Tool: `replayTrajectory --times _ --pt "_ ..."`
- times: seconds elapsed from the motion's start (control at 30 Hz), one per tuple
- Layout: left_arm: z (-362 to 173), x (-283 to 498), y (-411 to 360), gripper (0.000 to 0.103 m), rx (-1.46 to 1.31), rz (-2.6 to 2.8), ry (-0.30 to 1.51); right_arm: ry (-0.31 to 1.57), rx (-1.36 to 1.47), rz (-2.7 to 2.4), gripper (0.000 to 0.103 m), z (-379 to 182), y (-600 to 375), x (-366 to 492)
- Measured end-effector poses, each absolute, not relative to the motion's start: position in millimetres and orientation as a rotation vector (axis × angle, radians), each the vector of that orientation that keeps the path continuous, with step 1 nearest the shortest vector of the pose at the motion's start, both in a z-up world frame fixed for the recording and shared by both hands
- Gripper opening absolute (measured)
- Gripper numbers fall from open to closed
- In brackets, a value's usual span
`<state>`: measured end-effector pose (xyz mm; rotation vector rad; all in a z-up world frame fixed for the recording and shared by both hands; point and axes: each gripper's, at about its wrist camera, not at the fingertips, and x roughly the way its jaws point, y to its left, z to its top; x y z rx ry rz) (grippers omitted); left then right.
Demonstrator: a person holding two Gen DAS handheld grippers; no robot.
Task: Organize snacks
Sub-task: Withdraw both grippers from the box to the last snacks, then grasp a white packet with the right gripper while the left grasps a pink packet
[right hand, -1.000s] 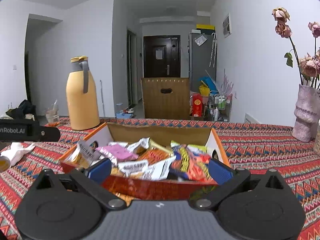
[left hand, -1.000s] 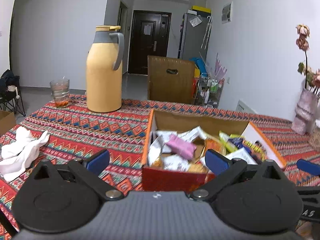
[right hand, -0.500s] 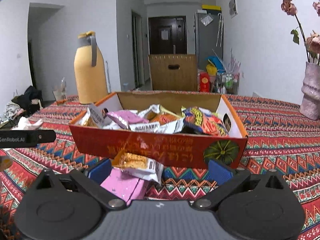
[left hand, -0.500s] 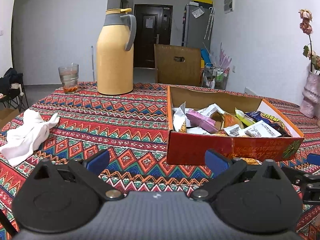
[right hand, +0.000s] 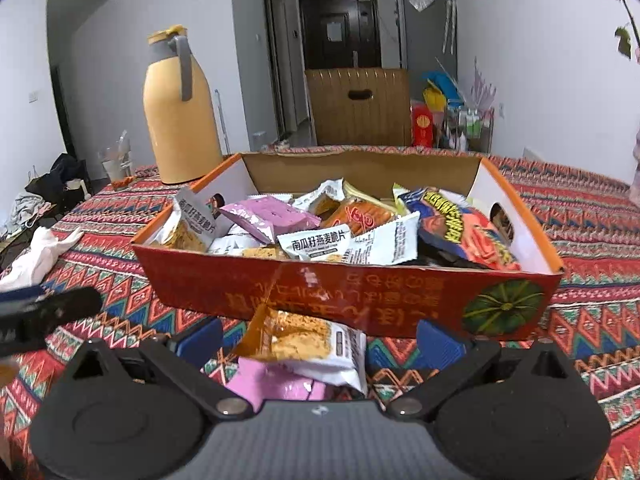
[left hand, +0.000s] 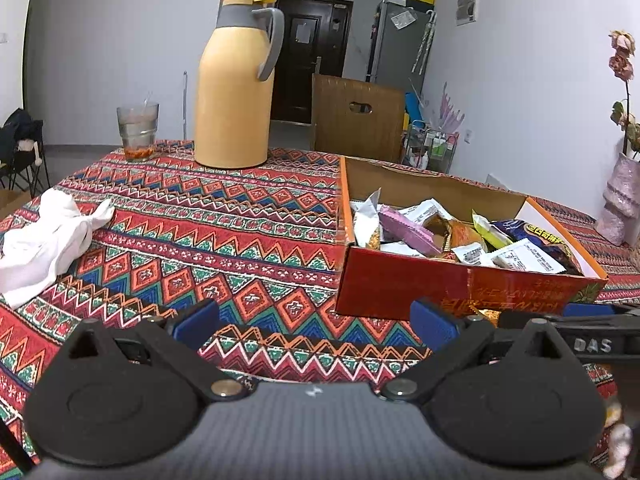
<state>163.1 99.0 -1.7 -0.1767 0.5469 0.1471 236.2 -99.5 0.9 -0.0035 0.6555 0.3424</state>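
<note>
White walls and a dark door at the far end frame a table covered by a patterned tablecloth [left hand: 224, 240] in red, blue and green zigzags. The landmark is the red cardboard box [right hand: 348, 292], which sits on the cloth heaped with snack packets [right hand: 320, 236]: white, pink, orange and dark blue wrappers piled above its rim. Behind the box's left corner stands a tall yellow thermos [left hand: 234, 88] with a grey handle, and further left of that a glass [left hand: 137, 130] with a little liquid. Well to the left of the box lies a crumpled white cloth [left hand: 44, 240].

Just in front of the box's near wall, two loose snacks lie on the cloth: an oat crisp packet [right hand: 308, 344] resting on top of a pink packet [right hand: 276, 384]. The right gripper [right hand: 318, 338] hangs low over them with its blue pads spread wide, one on each side of the pair, touching neither. The left gripper [left hand: 316, 322] hovers in front of the box's left corner, its jaws also wide apart and holding nothing.
</note>
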Motion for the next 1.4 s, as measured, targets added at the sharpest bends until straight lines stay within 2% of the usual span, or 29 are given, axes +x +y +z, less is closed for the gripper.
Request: replayTrajectory --times 0.23,0.3,0.47,0.7,0.73,0.77,0.83,1.0,1.1,1.2,1.23,1.4 --pt "-2.8 164.4 105.0 0.103 -0.209 0.157 0.556 0.739 0.004 0.349 0.102 -15.5 -89.2 259.9" --pt "-3.0 164.7 106.1 0.103 -0.215 0.157 0.559 0.753 0.004 0.358 0.098 -20.3 -86.8 261.3" --pt "-3.3 164.8 107.5 0.103 -0.223 0.158 0.561 0.782 0.036 0.363 0.079 -28.7 -89.4 265.2" --pt "-4.0 165.2 108.4 0.103 -0.229 0.160 0.563 0.762 0.063 0.362 0.069 -29.1 -94.5 263.4" --pt "-4.1 165.4 108.5 0.103 -0.229 0.161 0.563 0.760 0.068 0.363 0.065 -28.9 -95.6 263.5" --pt "-4.2 165.5 108.7 0.103 -0.230 0.161 0.564 0.759 0.076 0.365 0.057 -28.7 -97.1 263.3" --pt "-4.3 165.6 108.9 0.103 -0.230 0.161 0.565 0.756 0.087 0.364 0.050 -28.2 -99.6 262.7" --pt "-4.8 166.6 109.5 0.103 -0.233 0.165 0.567 0.746 0.098 0.359 0.043 -27.9 -105.2 259.2" --pt "-5.8 167.2 110.1 0.103 -0.235 0.169 0.571 0.731 0.100 0.358 0.036 -25.9 -107.5 254.9" --pt "-6.5 167.7 110.7 0.103 -0.238 0.171 0.574 0.719 0.109 0.355 0.025 -23.1 -112.4 250.2" --pt "-6.4 167.7 110.9 0.103 -0.239 0.172 0.575 0.716 0.114 0.354 0.013 -22.5 -114.5 248.4" --pt "-7.8 168.8 110.8 0.103 -0.236 0.175 0.583 0.691 0.129 0.340 0.013 -20.7 -127.4 237.7"
